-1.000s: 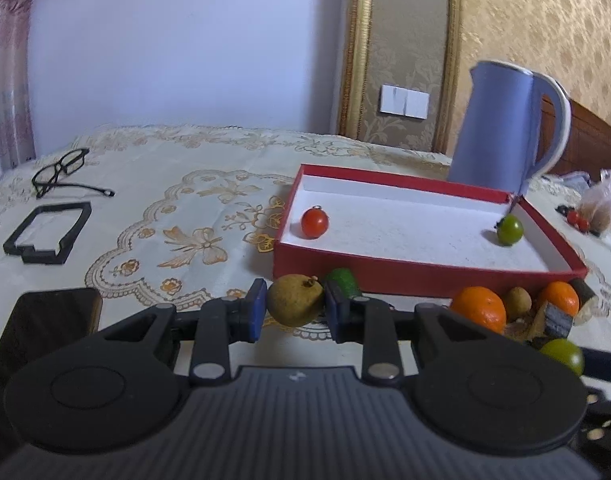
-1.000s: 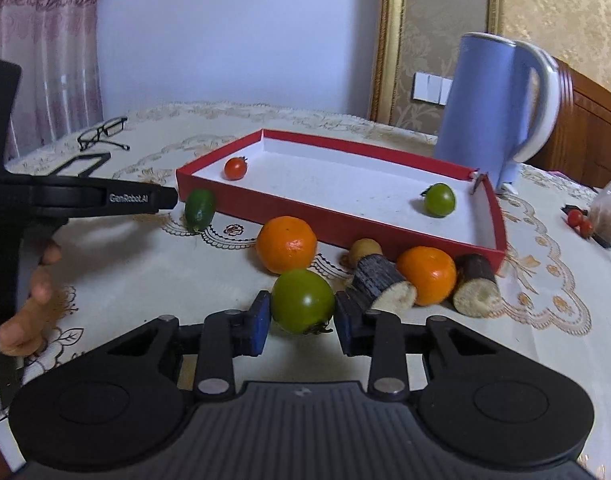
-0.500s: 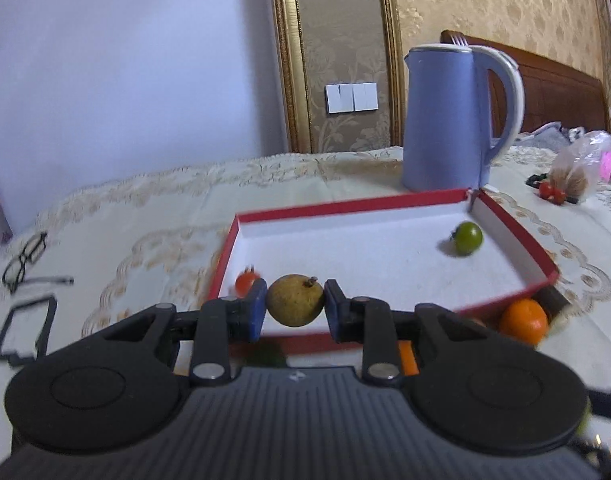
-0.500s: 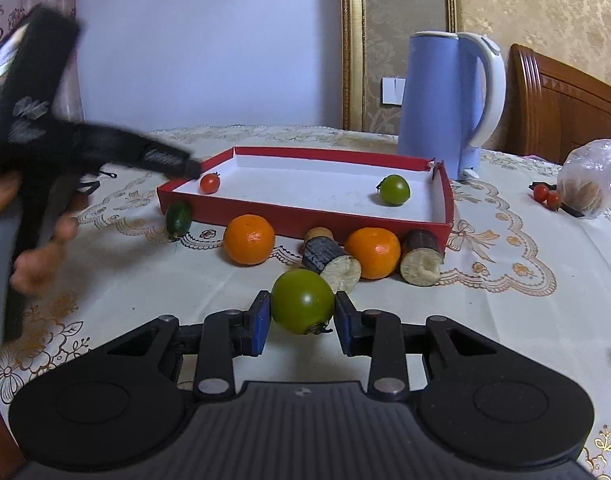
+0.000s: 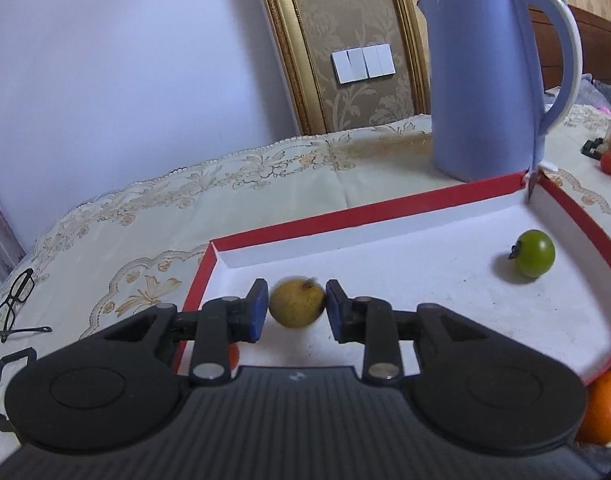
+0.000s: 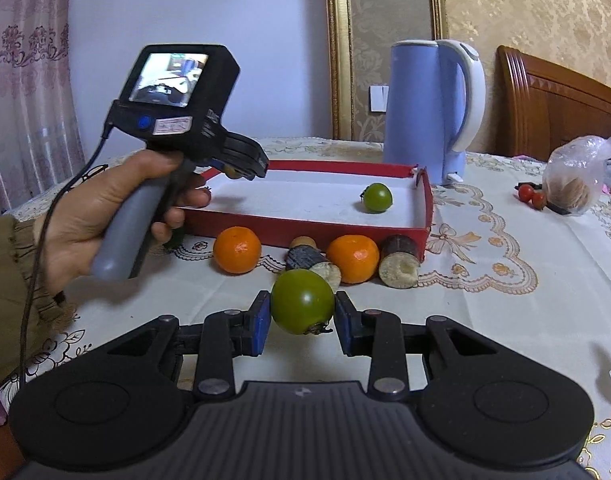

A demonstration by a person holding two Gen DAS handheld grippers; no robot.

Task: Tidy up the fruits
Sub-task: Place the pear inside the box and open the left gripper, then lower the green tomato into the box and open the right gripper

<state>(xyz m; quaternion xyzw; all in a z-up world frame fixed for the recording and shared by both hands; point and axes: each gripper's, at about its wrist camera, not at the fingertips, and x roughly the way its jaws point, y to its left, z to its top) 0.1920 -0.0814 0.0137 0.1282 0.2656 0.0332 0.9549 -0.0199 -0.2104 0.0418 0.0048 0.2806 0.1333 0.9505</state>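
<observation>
My left gripper point(image 5: 297, 308) is over the left end of the red tray point(image 5: 345, 216). A small yellow-brown fruit point(image 5: 296, 305), blurred, sits between its blue pads with slight gaps either side. A small green tomato point(image 5: 533, 254) lies in the tray at the right. My right gripper point(image 6: 301, 314) is shut on a larger green tomato point(image 6: 302, 301), held above the tablecloth in front of the tray point(image 6: 305, 226). The left gripper point(image 6: 245, 168) shows over the tray's left end there. Two oranges point(image 6: 237, 250) point(image 6: 352, 258) and two cut cane pieces point(image 6: 399, 266) lie before the tray.
A blue kettle point(image 5: 485, 92) stands behind the tray's far right corner. Glasses point(image 5: 15, 308) lie at the left on the tablecloth. A plastic bag point(image 6: 577, 176) and small red tomatoes point(image 6: 531, 194) sit at the right.
My left gripper carried the yellow-brown fruit up and over the tray, and its jaws have widened a little around it. My right gripper lifted the green tomato and drew back.
</observation>
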